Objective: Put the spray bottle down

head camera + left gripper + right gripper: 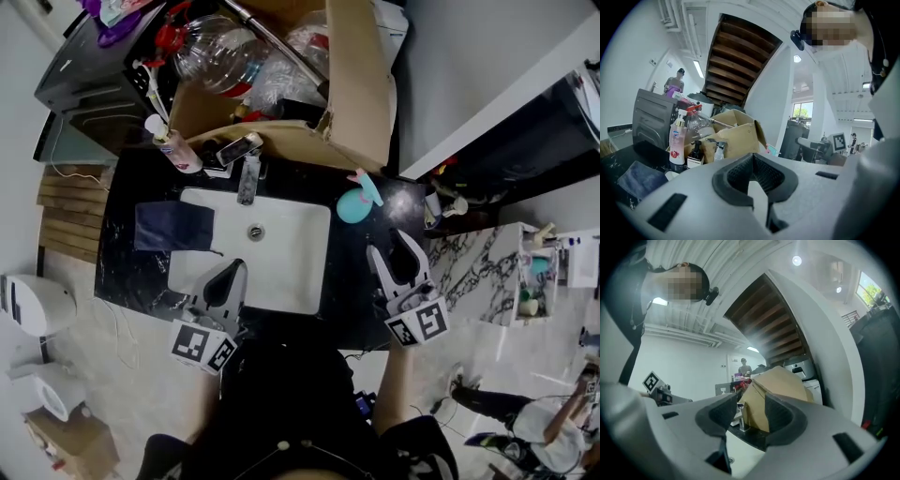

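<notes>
The teal spray bottle with a pink trigger stands upright on the black counter, just past the right rim of the white sink. In the left gripper view only the top of the spray bottle shows, beyond the jaws. My right gripper hovers a little nearer to me than the bottle, apart from it, open and with nothing between its jaws. Between the pads of the right gripper show the faucet and the cardboard box. My left gripper is shut and empty over the sink's near left part; in its own view the left gripper shows its pads meeting.
A faucet rises at the sink's back edge. Behind it stand a large cardboard box, a pump bottle and a phone. A dark blue cloth lies left of the sink. A black appliance sits at the far left.
</notes>
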`<state>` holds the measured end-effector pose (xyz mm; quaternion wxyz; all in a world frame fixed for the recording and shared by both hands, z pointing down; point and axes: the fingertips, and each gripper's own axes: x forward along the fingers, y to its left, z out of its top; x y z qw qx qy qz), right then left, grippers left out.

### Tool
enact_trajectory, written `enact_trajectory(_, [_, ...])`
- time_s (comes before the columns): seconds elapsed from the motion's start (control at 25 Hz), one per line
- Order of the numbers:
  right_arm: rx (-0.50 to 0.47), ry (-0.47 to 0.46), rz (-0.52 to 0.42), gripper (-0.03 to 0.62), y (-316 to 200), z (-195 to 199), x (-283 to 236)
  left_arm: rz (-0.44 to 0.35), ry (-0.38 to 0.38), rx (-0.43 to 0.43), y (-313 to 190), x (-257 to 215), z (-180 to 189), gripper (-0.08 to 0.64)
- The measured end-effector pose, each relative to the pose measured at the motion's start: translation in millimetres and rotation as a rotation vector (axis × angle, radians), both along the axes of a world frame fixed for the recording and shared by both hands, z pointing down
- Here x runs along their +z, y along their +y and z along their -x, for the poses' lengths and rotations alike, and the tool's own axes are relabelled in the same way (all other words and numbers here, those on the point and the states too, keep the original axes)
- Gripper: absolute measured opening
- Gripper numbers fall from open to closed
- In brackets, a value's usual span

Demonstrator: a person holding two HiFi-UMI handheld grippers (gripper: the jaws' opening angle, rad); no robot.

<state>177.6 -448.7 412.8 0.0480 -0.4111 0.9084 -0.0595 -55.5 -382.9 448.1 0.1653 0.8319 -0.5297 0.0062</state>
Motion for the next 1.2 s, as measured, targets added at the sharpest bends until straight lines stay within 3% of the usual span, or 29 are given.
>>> enact_trajectory(0.32, [0.045, -0.07, 0.0, 0.15, 65, 29, -26, -0.069, 0.022, 0.055, 7, -18, -5, 0.005])
enact_trajectory(0.88, [0.07, -0.016, 0.009, 0.112, 103, 48, -23, -0.119, 0.07, 0.12, 26, -27, -7, 0.005])
enact_trajectory(1.2, [0.07, -0.007, -0.007, 0.043, 118, 58, -28, -0.124, 0.08, 0.122, 36, -28, 3, 0.005])
